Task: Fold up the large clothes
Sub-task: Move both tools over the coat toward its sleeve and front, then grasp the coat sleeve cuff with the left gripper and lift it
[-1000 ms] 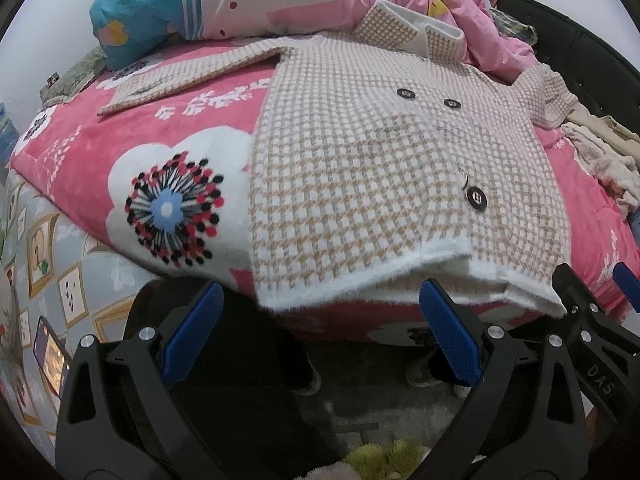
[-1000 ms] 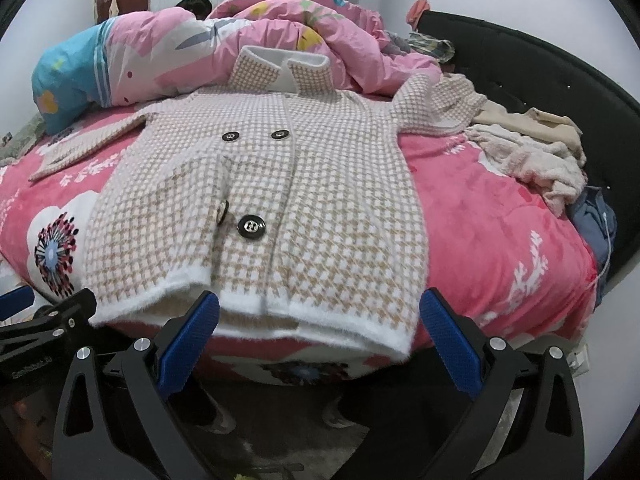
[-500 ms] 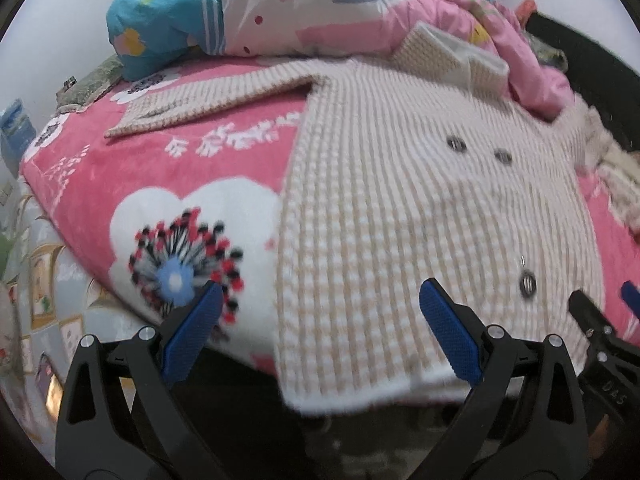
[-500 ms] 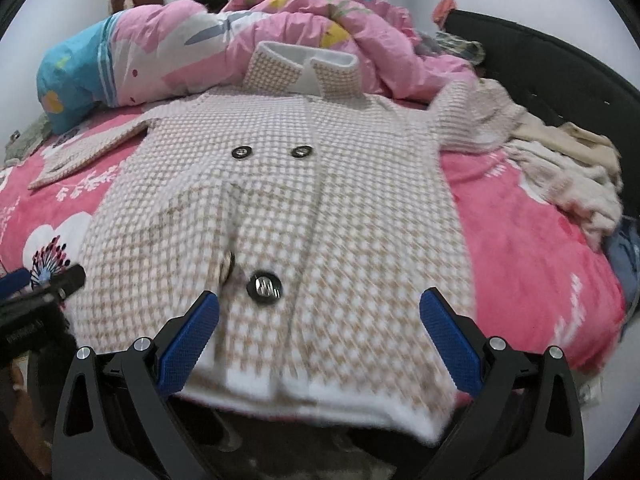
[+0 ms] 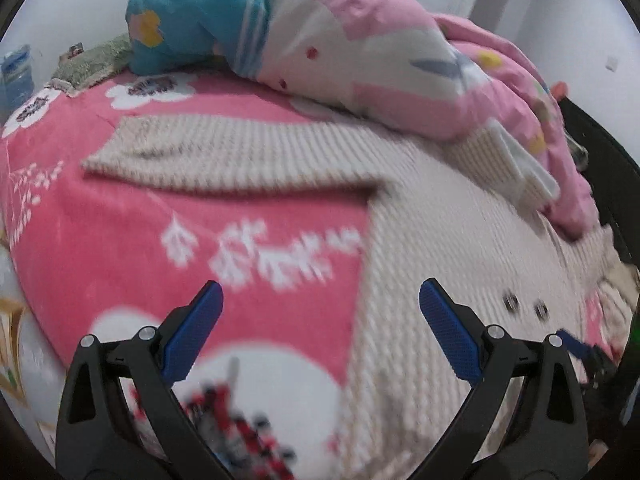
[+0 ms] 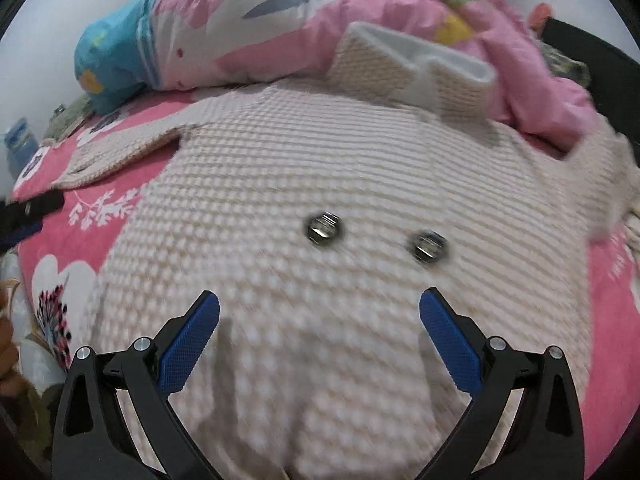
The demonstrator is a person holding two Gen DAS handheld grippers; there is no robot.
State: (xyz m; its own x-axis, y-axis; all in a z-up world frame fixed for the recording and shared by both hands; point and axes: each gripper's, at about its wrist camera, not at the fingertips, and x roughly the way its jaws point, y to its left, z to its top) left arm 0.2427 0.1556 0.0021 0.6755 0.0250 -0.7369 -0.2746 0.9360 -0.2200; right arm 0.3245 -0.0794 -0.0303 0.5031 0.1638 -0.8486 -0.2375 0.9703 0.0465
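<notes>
Both tongs [image 5: 320, 304] [image 6: 320, 312] gape wide, empty, above the coat [image 6: 320, 184].

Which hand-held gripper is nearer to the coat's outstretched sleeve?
Left. The left hand-held gripper hovers over the blanket just before the sleeve; the right hand-held gripper hovers over the coat's front, farther away.

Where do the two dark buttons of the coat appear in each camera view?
Left wrist view: the buttons are low at the right edge, small, beside the right tong.
Right wrist view: the buttons are near the centre, above the open tongs.
Shared landmark: the blue pillow end.
</notes>
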